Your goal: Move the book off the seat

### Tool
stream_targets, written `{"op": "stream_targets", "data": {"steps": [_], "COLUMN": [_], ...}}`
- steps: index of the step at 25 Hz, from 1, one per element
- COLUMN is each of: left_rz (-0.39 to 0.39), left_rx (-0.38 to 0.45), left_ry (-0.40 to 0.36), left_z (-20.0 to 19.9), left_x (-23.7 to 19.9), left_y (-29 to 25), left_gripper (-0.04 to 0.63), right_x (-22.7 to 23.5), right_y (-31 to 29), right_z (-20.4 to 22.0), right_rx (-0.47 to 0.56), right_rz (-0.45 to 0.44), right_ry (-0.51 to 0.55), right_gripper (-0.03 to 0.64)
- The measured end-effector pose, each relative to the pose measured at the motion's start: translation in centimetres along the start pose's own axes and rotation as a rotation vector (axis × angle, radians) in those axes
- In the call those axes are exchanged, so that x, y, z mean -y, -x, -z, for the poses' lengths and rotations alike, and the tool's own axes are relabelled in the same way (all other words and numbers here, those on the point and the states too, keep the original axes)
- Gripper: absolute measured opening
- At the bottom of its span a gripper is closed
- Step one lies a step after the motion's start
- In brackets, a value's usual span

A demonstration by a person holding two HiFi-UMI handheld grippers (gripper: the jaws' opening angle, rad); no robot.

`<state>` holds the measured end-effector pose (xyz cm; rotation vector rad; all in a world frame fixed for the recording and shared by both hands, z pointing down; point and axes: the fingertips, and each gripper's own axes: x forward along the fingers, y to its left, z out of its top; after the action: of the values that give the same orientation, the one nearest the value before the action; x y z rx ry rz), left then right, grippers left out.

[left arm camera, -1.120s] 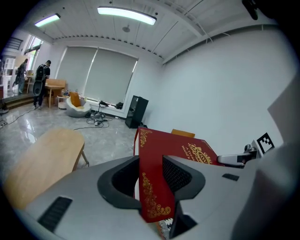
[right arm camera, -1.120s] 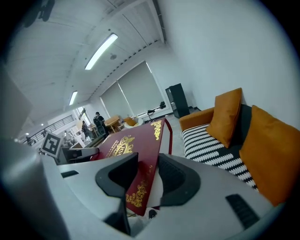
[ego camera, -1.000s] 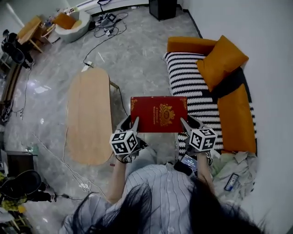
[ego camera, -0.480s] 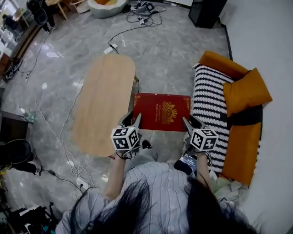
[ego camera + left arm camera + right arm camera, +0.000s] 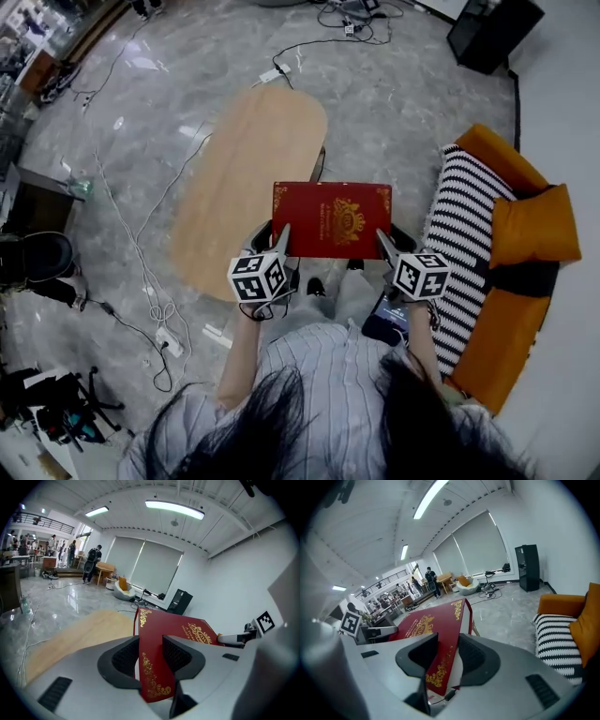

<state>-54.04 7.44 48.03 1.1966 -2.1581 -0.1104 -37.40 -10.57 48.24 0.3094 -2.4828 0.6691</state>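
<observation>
My left gripper [image 5: 280, 234] and right gripper [image 5: 382, 238] each clamp a near corner of the red book [image 5: 331, 216] and hold it flat in the air. A second ago the book overlapped the sofa's [image 5: 511, 281] striped seat. Now I've swung away, and it's clear of the sofa, over the floor, just beside the table [image 5: 246, 183].
</observation>
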Motion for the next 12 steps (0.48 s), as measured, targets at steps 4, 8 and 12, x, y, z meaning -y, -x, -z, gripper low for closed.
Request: {"op": "stream_targets", "data": {"steps": [4, 8, 12], "left_rz": [-0.081, -0.177, -0.277], "left_rx": [0.029, 0.064, 0.094], "left_ry": [0.054, 0.107, 0.177], "left_z": [-0.6, -1.8, -3.2], "left_x": [-3.1, -6.8, -10.1], "left_y": [0.7, 1.0, 0.8], "left_gripper": [0.163, 0.163, 0.163], "right_x": [-1.9, -4.2, -6.2], "right_y": [-3.6, -8.3, -13.8], "right_z": [-1.4, -3.1, -5.7], "right_rx": [-0.051, -0.1, -0.164], "right_rz": [-0.075, -0.16, -0.25], "right_ry": [0.055, 0.116, 0.183], "right_gripper": [0.149, 0.15, 0.15]}}
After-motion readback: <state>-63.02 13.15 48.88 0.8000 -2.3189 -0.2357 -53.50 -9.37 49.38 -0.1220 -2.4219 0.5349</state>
